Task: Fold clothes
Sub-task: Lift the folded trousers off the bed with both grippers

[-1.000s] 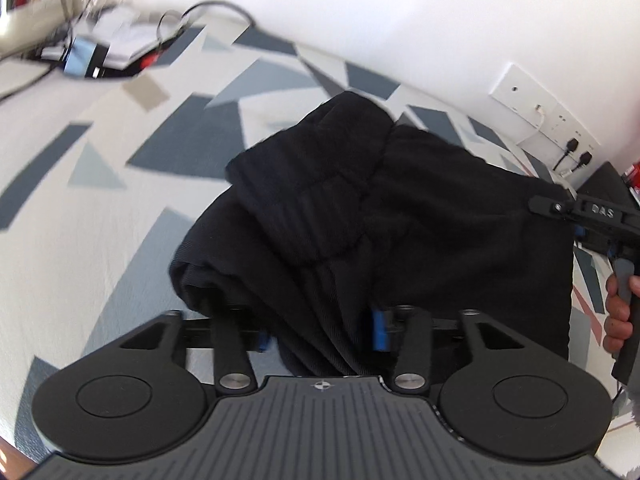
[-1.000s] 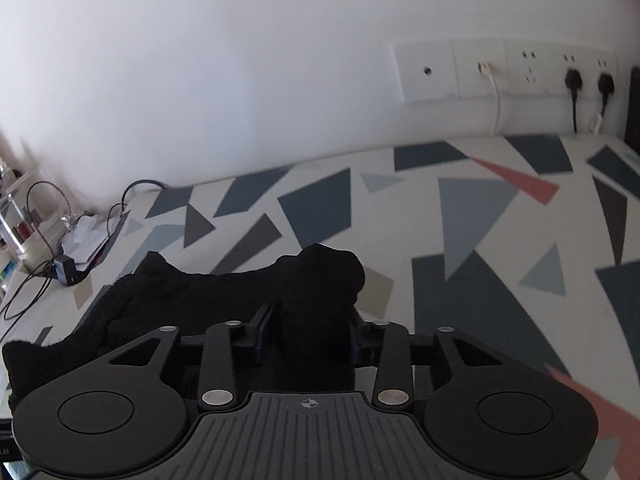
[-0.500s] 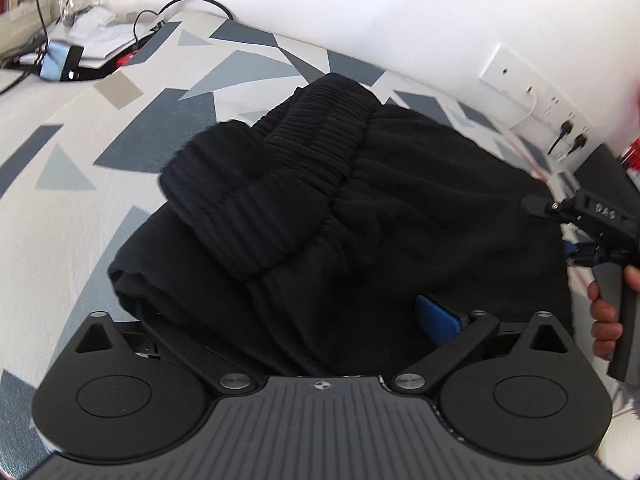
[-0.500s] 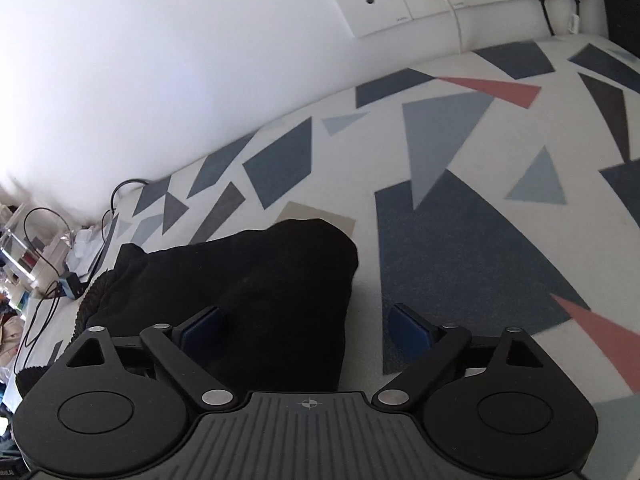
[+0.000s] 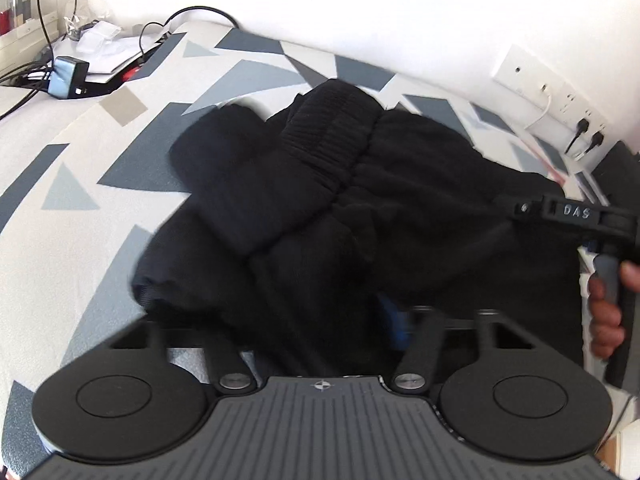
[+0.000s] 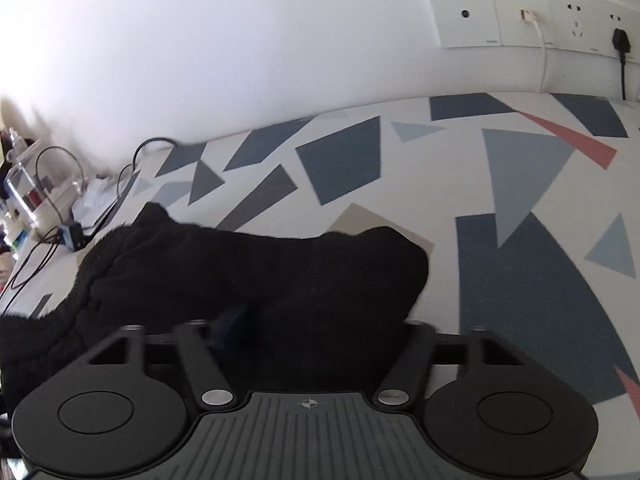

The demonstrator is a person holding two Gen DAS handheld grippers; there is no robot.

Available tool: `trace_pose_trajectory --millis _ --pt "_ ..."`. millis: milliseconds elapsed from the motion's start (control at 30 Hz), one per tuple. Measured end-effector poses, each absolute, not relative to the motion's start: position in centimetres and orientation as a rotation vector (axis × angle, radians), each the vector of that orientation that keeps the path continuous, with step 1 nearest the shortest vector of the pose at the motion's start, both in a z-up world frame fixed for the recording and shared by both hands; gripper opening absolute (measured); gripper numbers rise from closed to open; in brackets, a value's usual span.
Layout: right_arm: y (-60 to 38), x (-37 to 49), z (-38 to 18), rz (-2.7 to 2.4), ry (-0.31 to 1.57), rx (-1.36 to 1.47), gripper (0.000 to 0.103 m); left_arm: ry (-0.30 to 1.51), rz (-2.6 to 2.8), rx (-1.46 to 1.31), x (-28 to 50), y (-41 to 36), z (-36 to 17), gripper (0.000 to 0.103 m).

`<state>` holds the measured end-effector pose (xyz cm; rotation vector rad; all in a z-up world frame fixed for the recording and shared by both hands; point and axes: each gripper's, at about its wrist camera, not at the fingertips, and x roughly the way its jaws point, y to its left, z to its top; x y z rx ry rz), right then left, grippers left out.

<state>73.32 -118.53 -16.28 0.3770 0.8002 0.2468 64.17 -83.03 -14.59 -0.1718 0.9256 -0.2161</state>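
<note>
A black garment (image 5: 400,220) lies folded in a thick bundle on the patterned sheet (image 5: 60,152), its ribbed waistband (image 5: 332,140) on top at the far side. My left gripper (image 5: 312,320) is closed in on the bundle's near edge; one blue pad (image 5: 394,324) shows and the other finger is buried in cloth. In the right wrist view my right gripper (image 6: 320,324) is drawn in around the garment's (image 6: 260,272) right end, with cloth filling the gap. A hand (image 5: 604,320) grips the right gripper's handle at the right edge.
The white wall runs along the far side with a socket panel (image 6: 520,16) and plugged cables. A charger block (image 5: 68,78), papers and wires crowd the far left corner. Bare sheet (image 6: 540,280) spreads to the right of the garment.
Both grippers were shut a second ago, spread wide open half a second ago, and have now drawn in again on the garment. The bundle lies lower and flatter.
</note>
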Motion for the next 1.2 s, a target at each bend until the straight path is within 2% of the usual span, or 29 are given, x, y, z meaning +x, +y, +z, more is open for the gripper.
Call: trace_pose_trajectory --millis 33,133,333,533,1200 --pt "-118.3 73.4 -16.2 0.251 0.801 0.374 0.034 0.922 -0.223 -0.164 64.2 -83.0 -14.4 0.036" --pt "-117.4 72.5 -14.9 0.242 0.756 0.311 0.027 0.903 -0.253 -0.102 64.0 -83.4 -13.4 0.028" --pt "-116.1 69.4 -9.8 0.205 0.579 0.266 0.021 0.834 -0.332 -0.03 64.1 -84.8 -10.7 0.026" --pt "-117.4 66.8 -6.6 0.112 0.509 0.217 0.02 0.768 -0.431 -0.035 64.4 -86.6 -9.1 0.026" --pt "-118.5 60.5 -5.2 -0.023 0.455 0.245 0.019 0.712 -0.526 -0.035 61.8 -85.5 -7.7 0.026"
